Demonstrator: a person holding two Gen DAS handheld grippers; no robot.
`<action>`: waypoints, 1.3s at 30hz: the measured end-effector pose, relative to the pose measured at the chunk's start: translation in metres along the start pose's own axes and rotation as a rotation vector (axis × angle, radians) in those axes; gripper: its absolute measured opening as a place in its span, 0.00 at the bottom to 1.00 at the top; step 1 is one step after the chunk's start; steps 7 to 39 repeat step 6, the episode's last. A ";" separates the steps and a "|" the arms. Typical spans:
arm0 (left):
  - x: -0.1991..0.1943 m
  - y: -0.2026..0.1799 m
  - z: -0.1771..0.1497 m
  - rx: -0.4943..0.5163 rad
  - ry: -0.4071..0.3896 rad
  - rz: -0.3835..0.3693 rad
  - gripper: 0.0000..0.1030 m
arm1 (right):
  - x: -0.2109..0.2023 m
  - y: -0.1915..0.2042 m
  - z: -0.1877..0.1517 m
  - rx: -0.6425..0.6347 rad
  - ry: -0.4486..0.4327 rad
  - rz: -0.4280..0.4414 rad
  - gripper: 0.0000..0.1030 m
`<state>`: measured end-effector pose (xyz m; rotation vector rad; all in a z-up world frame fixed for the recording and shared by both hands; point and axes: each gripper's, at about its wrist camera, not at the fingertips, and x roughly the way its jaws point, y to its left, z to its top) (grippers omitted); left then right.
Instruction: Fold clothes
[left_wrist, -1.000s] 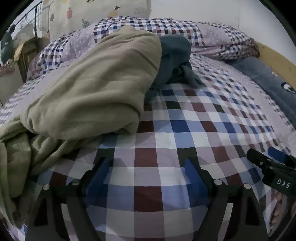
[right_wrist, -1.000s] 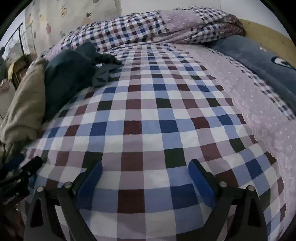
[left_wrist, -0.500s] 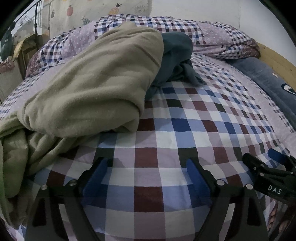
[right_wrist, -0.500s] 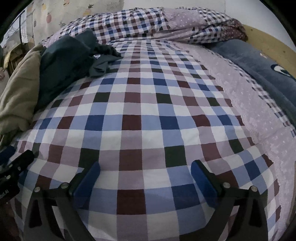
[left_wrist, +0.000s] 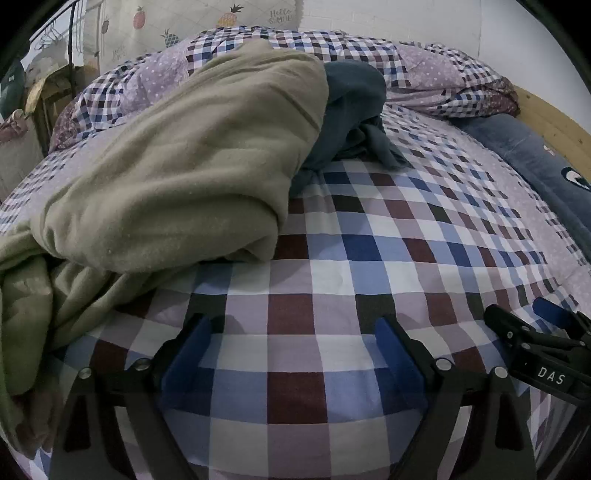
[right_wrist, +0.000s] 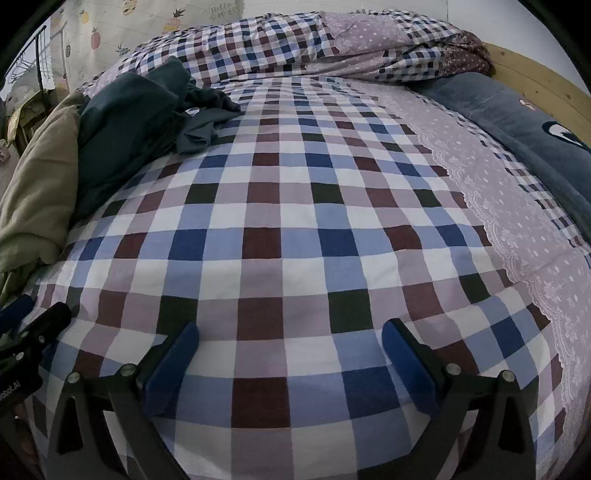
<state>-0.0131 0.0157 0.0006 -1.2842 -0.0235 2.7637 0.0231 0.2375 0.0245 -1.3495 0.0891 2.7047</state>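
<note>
L gripper (left_wrist: 291, 350) & R gripper (right_wrist: 290, 356): both spread, empty | nothing folded yet | tip: grab beige garment (left_wrist: 192, 162) by an edge, not mid-bunch, drag onto checked sheet (right_wrist: 295, 206)

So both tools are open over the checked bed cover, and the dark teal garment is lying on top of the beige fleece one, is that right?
Not quite. The left tool and right tool are open over the checked bed cover, but the layering is reversed: in the left wrist view the beige fleece garment lies over the dark teal garment, covering its left part.
</note>
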 end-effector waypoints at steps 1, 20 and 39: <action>0.000 0.000 0.000 -0.001 0.000 0.000 0.91 | 0.000 0.000 0.000 0.000 0.000 0.000 0.99; 0.000 -0.002 -0.001 0.008 -0.002 0.013 0.91 | 0.000 -0.001 0.000 0.000 0.000 0.000 0.99; 0.000 -0.002 -0.001 0.008 -0.002 0.013 0.91 | 0.000 -0.001 0.000 0.000 0.000 0.000 0.99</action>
